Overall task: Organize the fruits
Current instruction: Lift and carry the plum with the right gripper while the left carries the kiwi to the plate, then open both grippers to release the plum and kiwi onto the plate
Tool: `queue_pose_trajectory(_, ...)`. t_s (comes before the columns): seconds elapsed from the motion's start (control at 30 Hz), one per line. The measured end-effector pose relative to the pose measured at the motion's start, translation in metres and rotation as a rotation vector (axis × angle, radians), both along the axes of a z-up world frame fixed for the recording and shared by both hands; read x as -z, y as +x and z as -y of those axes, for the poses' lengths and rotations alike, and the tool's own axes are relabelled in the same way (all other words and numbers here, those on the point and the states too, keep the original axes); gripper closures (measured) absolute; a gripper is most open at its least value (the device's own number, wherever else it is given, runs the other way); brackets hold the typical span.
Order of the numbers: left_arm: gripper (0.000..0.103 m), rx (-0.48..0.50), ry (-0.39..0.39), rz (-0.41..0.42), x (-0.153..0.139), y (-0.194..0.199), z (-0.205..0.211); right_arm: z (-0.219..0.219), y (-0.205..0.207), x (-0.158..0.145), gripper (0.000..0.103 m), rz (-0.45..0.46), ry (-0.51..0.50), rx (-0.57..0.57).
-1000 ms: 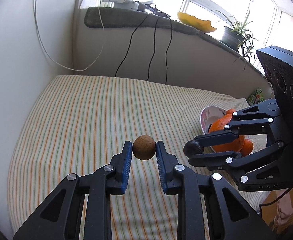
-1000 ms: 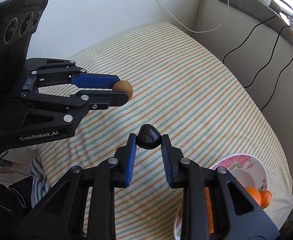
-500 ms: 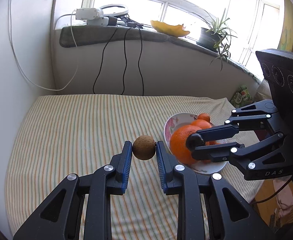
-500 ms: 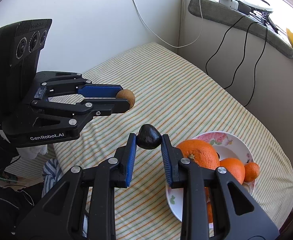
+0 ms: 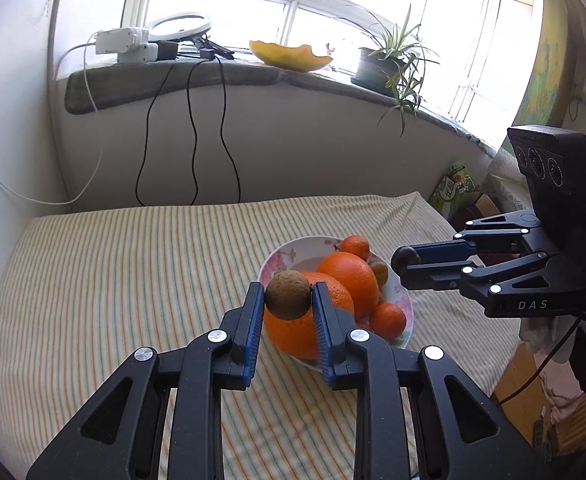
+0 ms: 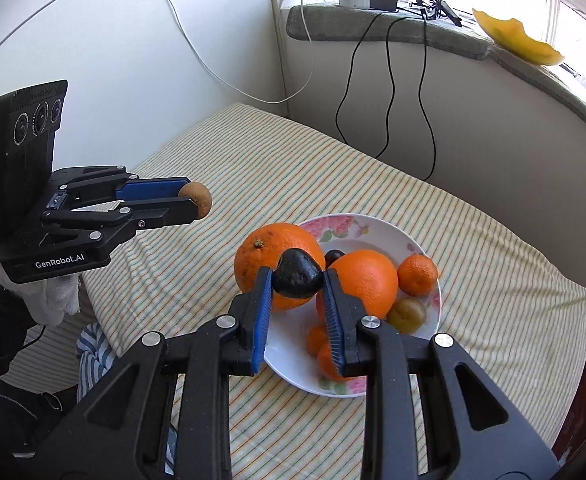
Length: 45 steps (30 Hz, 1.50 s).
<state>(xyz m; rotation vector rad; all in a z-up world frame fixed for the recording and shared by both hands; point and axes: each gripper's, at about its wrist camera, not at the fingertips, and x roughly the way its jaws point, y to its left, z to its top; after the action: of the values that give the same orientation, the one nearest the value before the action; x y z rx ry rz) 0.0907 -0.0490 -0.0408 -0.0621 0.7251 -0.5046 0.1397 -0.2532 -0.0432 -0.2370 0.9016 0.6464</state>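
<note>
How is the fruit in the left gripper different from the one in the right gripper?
The brown fruit in the left gripper is round with a dull, rough, tan skin; the dark fruit in the right gripper is nearly black, smooth and lopsided, tapering to a blunt point. Both are small, pinched at the fingertips and held in the air near the plate of oranges.
</note>
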Motion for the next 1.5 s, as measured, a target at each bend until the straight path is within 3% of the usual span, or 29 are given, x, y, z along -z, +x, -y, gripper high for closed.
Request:
queue_pose_trajectory(0.57, 0.080, 0.062, 0.013, -0.047, 0.008, 0.036, 0.055, 0.052, 0.005, 0.032, 0.077, -0.045, 0.015, 0.101)
queue_pose_trajectory(1.03, 0.080, 0.023, 0.000, -0.120, 0.019, 0.073, 0.056, 0.055, 0.013, 0.052, 0.077, -0.080, 0.027, 0.096)
queue_pose_trajectory(1.5, 0.079, 0.019, 0.010, -0.143, 0.024, 0.077, 0.057, 0.053, 0.022, 0.059, 0.077, -0.099, 0.036, 0.092)
